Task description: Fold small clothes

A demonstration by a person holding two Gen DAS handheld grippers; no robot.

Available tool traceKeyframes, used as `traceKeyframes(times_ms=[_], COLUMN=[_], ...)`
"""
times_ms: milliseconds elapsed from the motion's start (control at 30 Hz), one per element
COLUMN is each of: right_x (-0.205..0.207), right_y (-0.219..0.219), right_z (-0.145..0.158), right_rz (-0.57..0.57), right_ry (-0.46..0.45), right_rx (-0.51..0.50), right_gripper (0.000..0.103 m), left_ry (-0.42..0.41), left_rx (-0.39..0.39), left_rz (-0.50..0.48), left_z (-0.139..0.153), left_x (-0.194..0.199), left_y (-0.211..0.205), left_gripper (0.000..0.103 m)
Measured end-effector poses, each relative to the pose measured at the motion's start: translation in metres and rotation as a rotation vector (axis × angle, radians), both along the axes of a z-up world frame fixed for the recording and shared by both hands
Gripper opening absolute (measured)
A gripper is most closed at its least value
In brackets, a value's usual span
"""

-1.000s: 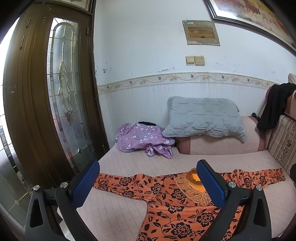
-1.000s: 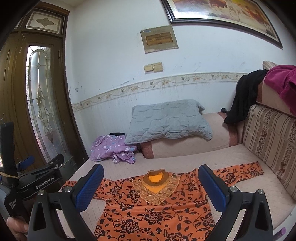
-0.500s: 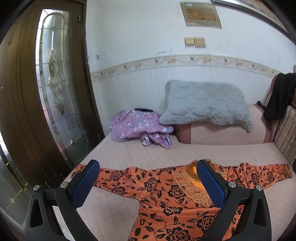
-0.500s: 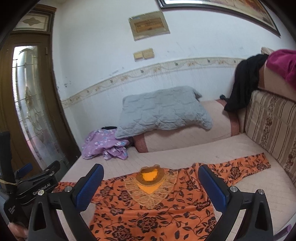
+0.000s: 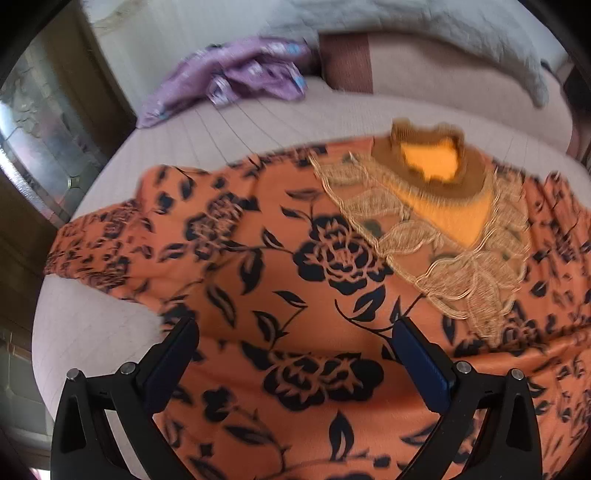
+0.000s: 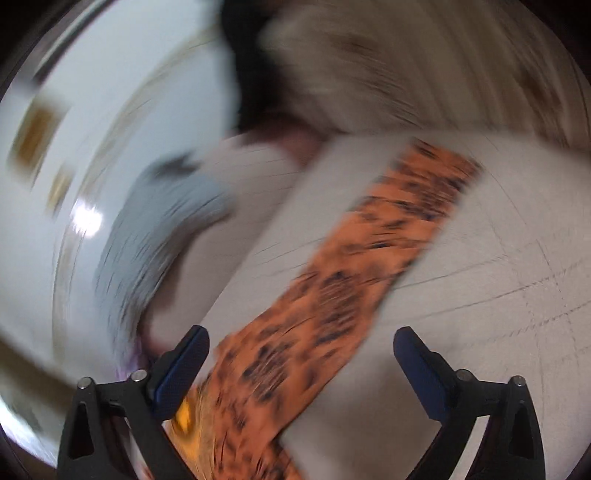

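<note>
Orange top (image 5: 280,266) lies flat beneath both spread fingers (image 5: 421,354) — untouched.

A pale pink quilted daybed mattress (image 5: 280,122) carries everything. Spread flat across its front lies an orange blouse with a black flower print (image 5: 295,266), lace collar facing up and one sleeve (image 6: 373,266) stretched out to the side. Further back, a crumpled purple flowered garment (image 5: 236,81) sits in the corner near the glazed door, beside a pink bolster (a grey quilted pillow (image 5: 436,29) lies on top of it)
</note>
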State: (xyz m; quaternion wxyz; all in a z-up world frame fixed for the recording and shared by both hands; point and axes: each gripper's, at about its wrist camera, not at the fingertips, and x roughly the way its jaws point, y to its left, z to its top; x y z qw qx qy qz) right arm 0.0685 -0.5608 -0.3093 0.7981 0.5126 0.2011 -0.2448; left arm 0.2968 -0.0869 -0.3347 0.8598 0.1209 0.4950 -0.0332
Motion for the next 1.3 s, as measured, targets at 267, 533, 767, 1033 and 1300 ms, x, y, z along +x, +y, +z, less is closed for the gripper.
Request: traceKeyframes(times_ms=[267, 533, 767, 1033, 1300], right_x=[0.012, 0.039, 0.081, 0.184, 0.250], right_y=[-0.099, -0.124, -0.018, 0.204, 0.378], right_z=[-0.073, -0.074, 0.037, 0.072, -0.044], right_rz=[-0.248, -0.258, 0.051, 0.504, 0.793], right_ry=[-0.041, -0.032, -0.205, -0.207, 0.009], right_rx=[0.211, 0.120, -0.062, -0.113, 0.036], right_gripper=[0.051, 0.008, 0.008, 0.008, 0.036], left_ry=[-0.007, 0.013, -0.084, -0.223, -0.237], left_rx=[0.050, -0.088, -0.074, -0.009, -0.053], left_rz=[-0.028, 0.029, 0.106, 0.307, 0.399], left_z=[-0.025, -0.030, 0.018, 0.055, 0.061], left_x=[0.009, 0.014, 0.022, 0.032, 0.034], left_y=[-0.017, -0.008, 0.027, 0.132, 0.179], left_gripper=[0.103, 0.103, 0.103, 0.103, 0.103])
